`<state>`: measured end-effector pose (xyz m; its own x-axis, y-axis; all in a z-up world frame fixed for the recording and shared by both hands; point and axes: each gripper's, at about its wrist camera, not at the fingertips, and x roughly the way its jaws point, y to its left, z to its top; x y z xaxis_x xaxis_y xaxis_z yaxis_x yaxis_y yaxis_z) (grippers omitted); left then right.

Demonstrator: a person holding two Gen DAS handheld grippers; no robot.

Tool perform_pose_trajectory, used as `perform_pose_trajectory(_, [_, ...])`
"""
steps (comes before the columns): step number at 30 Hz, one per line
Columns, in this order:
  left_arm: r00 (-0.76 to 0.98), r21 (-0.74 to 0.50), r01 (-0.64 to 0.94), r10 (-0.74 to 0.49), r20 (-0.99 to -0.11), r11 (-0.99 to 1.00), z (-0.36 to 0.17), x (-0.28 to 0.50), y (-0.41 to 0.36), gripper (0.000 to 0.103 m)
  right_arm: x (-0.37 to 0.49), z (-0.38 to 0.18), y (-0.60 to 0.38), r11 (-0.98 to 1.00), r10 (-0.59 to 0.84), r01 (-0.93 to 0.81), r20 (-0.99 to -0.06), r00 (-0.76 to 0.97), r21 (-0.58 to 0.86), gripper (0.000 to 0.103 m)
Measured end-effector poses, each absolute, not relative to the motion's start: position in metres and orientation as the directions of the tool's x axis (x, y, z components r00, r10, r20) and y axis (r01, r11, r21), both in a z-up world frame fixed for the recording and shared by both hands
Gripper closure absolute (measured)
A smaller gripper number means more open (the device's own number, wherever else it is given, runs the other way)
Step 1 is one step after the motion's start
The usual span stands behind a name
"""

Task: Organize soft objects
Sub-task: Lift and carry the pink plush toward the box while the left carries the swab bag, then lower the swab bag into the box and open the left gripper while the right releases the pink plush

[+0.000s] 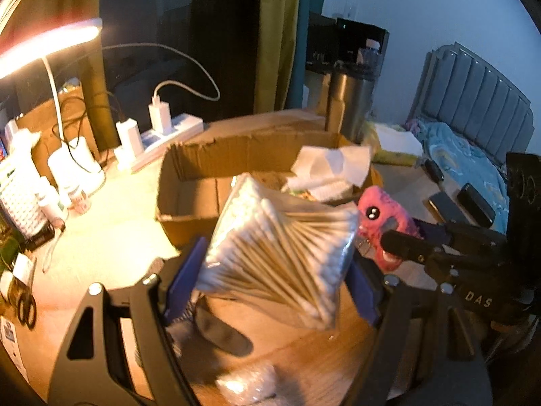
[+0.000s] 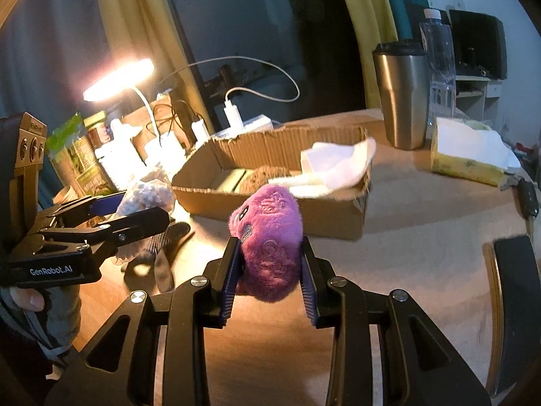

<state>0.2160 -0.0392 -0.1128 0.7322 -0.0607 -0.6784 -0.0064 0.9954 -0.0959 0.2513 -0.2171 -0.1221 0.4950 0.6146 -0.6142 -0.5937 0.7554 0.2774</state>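
Left gripper point(image 1: 270, 270) clamps cotton swabs point(image 1: 280, 253); right gripper point(image 2: 270, 270) plush point(image 2: 270, 237).

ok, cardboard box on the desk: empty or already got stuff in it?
Not empty. The open-topped cardboard box already holds white folded cloths at one end and a brown woven item; some floor still shows bare.

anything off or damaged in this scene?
Cardboard box: its back wall's top edge is torn and ragged. White cloth droops over its right rim instead of lying inside. Nothing spilled.
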Motion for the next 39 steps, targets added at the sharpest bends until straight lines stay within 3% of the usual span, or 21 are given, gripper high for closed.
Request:
perform_pose_trajectory(21, [0.769, -0.104, -0.035, -0.040, -0.638, 0.994, -0.097, 0.267, 0.019, 0.025, 0.296, -0.095, -0.171, 0.760, 0.613, -0.602, -0.577, 0.540, 0.245, 0.068])
perform_pose_trajectory(39, [0.699, -0.130, -0.055, -0.055, -0.713, 0.990, -0.138, 0.319, 0.034, 0.021, 0.333, -0.100, -0.146, 0.767, 0.597, -0.596, -0.603, 0.530, 0.236, 0.068])
